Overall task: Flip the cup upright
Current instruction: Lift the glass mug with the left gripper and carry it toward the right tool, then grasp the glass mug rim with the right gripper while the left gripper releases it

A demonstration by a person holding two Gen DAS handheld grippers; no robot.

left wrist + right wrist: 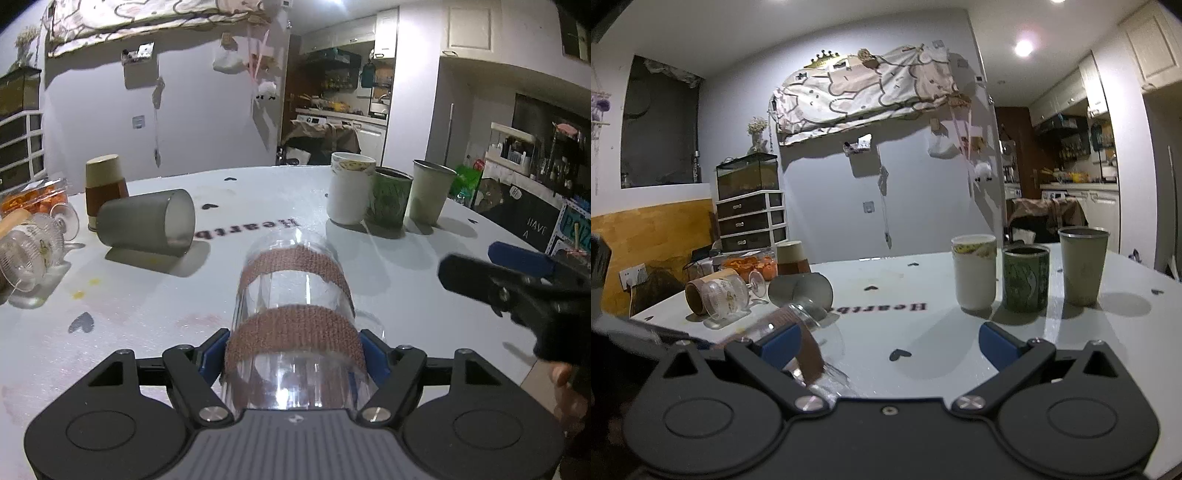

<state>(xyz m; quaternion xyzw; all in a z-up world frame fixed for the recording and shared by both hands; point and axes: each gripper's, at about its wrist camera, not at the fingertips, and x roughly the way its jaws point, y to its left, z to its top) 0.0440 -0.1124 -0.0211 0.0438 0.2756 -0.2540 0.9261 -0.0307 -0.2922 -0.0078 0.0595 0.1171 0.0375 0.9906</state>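
A clear cup with two reddish-brown fabric bands (293,317) lies on its side, pointing away from me, between the blue pads of my left gripper (295,354), which is shut on it near its near end. The same cup shows in the right wrist view (807,339), low at the left, just behind my right gripper's left finger. My right gripper (890,341) is open and empty above the white table (923,332). It also shows at the right edge of the left wrist view (517,273).
A frosted grey cup (147,223) lies on its side at the left. A brown paper cup (105,184) stands upside down behind it. Clear glasses (29,247) lie at far left. A white cup (349,188), green cup (391,197) and metal cup (428,192) stand upright at back right.
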